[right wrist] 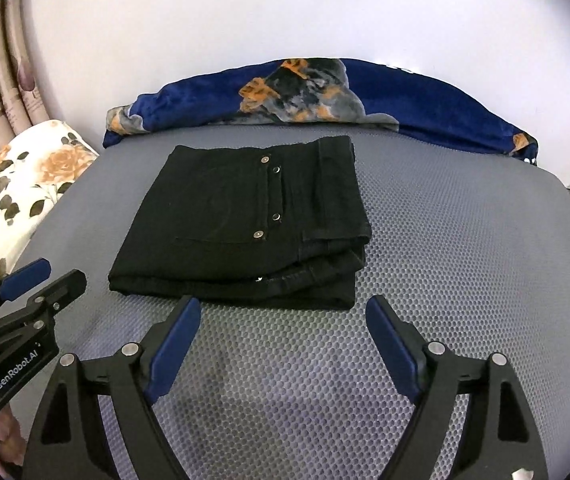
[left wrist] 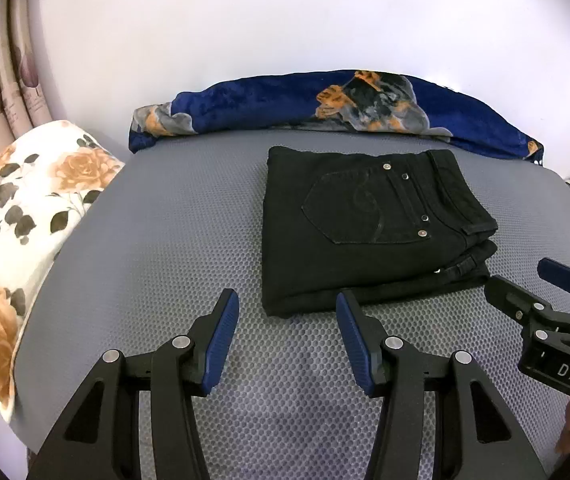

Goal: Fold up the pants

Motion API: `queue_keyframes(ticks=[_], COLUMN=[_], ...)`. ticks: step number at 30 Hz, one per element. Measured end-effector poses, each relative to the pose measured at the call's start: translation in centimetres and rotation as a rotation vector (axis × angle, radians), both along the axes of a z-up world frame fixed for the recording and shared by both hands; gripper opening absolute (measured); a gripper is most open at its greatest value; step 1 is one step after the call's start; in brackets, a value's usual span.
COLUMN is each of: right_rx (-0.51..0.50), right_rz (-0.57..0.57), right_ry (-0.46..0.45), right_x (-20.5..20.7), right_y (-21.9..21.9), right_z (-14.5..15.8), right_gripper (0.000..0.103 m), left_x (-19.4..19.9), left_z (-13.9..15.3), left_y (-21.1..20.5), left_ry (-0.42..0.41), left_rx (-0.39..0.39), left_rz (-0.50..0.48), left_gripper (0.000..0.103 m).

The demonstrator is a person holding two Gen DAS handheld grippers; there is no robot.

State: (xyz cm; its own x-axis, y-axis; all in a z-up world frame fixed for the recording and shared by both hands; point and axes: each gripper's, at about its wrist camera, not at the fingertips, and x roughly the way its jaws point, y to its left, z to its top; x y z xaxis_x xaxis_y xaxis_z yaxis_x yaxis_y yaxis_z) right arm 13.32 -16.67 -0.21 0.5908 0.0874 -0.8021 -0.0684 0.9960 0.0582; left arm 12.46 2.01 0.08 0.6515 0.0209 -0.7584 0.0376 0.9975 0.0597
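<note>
Black denim pants [left wrist: 369, 224], folded into a thick, nearly square packet, lie on the grey honeycomb-textured mat [left wrist: 165, 240] just ahead of both tongs, touching neither. From the left gripper [left wrist: 288, 334] the packet sits ahead and a little toward the right finger; the near edge of the cloth lies just beyond that blue-padded fingertip. From the right gripper [right wrist: 283, 338] the same packet [right wrist: 245, 220] sits ahead and toward the left finger, its near fold just past that tip. So the packet lies between the two tongs, roughly equally near to each, and I cannot say which is closer.

Both tongs are released. The left stands half parted with only mat between its pads; the right is spread wider, likewise with nothing in it.

The packet's longer side seems to run from the tongs away toward the rolled blue plush blanket with orange and grey print [left wrist: 325, 108] along the far edge of the mat. The waistband and stacked layer ends face the right gripper's side, while the smooth closed fold faces the floral cream pillow [left wrist: 25, 220] on the left gripper's side.

A back pocket with curled stitching and four metal rivets lies uppermost. Several layers show at the near right corner, slightly stepped yet tidy. By my judgement the fold looks finished, or nearly so.
</note>
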Motion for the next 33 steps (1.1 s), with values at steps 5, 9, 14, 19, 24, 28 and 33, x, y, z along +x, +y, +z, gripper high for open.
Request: queue_keyframes(ticks=[5, 9, 14, 19, 24, 28, 33], right_rx=[0.013, 0.015, 0.015, 0.017, 0.017, 0.013, 0.013], right_rz=[-0.006, -0.008, -0.009, -0.013, -0.013, -0.013, -0.014], right_ry=[0.008, 0.014, 0.021, 0.025, 0.03, 0.033, 0.037], right_x=[-0.08, -0.01, 0.09, 0.05, 0.07, 0.04, 0.09], right_y=[-0.15, -0.24, -0.34, -0.4, -0.36, -0.32, -0.35], right_z=[-0.07, -0.1, -0.21, -0.32, -0.39, -0.5, -0.68], right_gripper=[0.082, 0.082, 0.082, 0.082, 0.082, 0.082, 0.082], left_x=[-0.06, -0.07, -0.05, 0.13, 0.24, 0.38, 0.44], left_z=[0.07, 0.05, -0.01, -0.14, -0.5, -0.72, -0.75], left_y=[-0.06, -0.1, -0.15, -0.3, -0.55, -0.57, -0.49], left_ry=[0.003, 0.006, 0.01, 0.016, 0.025, 0.031, 0.033], left_rx=[0.0, 0.0, 0.0, 0.0, 0.001, 0.0, -0.006], left_rz=[0.0, -0.003, -0.007, -0.013, -0.017, -0.025, -0.028], left_gripper=[0.052, 0.052, 0.052, 0.052, 0.052, 0.052, 0.052])
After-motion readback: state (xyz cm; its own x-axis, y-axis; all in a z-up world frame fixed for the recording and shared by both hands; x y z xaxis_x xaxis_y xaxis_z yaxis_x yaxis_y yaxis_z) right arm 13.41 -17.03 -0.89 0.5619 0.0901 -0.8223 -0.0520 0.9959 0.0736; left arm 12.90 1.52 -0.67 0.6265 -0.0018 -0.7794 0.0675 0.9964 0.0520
